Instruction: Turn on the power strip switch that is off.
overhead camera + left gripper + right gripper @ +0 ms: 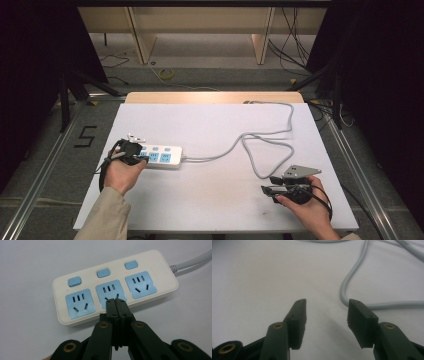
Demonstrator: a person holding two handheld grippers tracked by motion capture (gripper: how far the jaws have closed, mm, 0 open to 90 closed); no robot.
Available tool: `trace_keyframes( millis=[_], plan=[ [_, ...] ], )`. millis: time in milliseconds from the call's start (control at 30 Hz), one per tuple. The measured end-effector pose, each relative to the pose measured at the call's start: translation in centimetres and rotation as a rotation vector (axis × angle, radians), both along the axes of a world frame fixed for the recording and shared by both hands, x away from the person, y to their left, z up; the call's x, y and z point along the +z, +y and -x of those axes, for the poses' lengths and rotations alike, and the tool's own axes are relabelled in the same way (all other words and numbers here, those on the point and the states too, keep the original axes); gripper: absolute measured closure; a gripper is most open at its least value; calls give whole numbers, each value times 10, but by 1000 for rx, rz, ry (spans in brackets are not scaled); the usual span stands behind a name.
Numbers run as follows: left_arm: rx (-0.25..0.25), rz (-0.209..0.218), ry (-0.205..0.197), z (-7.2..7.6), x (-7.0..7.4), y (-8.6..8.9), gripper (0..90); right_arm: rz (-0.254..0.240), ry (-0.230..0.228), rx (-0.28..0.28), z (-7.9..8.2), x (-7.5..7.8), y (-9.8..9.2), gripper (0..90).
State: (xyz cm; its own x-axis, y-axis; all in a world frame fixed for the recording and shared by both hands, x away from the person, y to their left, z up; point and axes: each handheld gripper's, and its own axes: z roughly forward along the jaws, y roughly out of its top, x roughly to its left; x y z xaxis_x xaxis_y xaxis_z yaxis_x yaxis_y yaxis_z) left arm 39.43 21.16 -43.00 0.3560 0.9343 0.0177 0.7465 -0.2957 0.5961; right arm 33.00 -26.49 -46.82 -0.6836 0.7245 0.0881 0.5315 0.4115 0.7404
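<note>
White-and-blue power strip (159,156) at left of the white table (210,210), under the left gripper (131,152); jaws pressed together, empty, tips on middle socket (111,293) up close. Grey cable (260,145) looping right. Right gripper (287,189) near right, jaws apart, empty.

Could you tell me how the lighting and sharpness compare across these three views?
High view: bright table, dark surroundings, a lit strip at its far edge. Left gripper view: power strip sharp, evenly lit, left gripper crisp. Right gripper view: dimmer, grey cable soft, right gripper casting a faint shadow.
</note>
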Motion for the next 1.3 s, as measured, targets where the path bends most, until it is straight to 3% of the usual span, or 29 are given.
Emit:
trace_keyframes(
  millis=[667, 1300],
  plan=[
    [4, -8, -18, -8, 4, 0, 898, -3, -2, 0, 1, 0, 1, 504],
    [0, -32, -8, -15, 5, 1, 899, -1, -5, 2, 1, 1, 1, 504]
  ],
)
